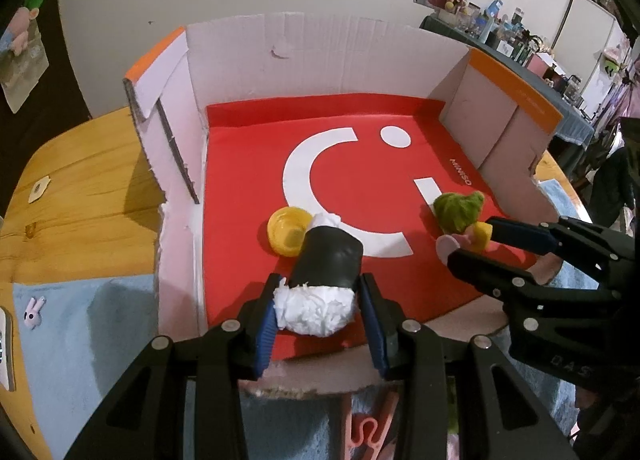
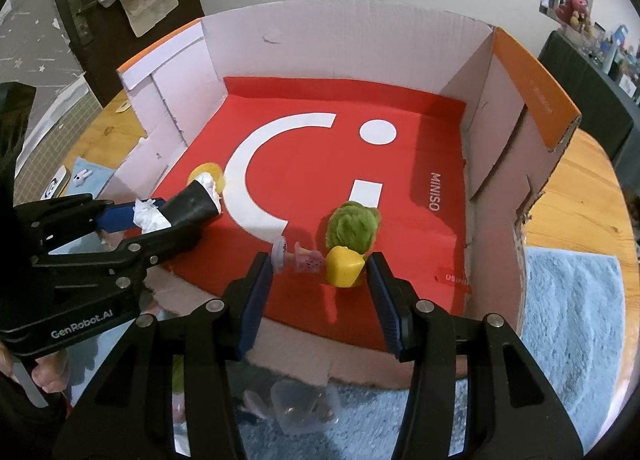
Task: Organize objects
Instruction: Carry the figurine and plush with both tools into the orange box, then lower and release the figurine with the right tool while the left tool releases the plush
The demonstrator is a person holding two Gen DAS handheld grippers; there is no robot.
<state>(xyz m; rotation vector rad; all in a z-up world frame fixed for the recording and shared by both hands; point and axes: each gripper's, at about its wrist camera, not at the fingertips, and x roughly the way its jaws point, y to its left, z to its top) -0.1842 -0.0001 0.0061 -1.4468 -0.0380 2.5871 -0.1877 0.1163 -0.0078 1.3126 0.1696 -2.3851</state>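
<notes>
The cardboard box (image 1: 320,56) with the red sheet (image 1: 360,132) on its floor serves as the landmark; it stands on a wooden table (image 1: 80,188), with a light blue towel (image 1: 100,320) spread on the table against its near and side edges.

The left tongs (image 1: 320,316) are narrowed onto a black roll with white fluffy ends (image 1: 326,260), the blue pads (image 1: 266,334) pressing the white near end from both sides. The roll reaches over the near part of the red sheet, towards the box's left wall. Its far white tip lies against a yellow cap (image 1: 286,232) that rests on the sheet.

The right tongs (image 2: 320,280) are closed on a small doll with green hair (image 2: 352,228). The doll lies crosswise between the pads (image 2: 384,300): its yellow body sits by one pad and its pink legs and pale feet point to the other. It hangs low over the near part of the sheet, right of the large white curve printed there; I cannot tell whether it touches the sheet. In the left wrist view the same doll (image 1: 460,212) shows well right of the roll.

A pink plastic clip (image 1: 368,432) lies on the towel just outside the box's near edge.
</notes>
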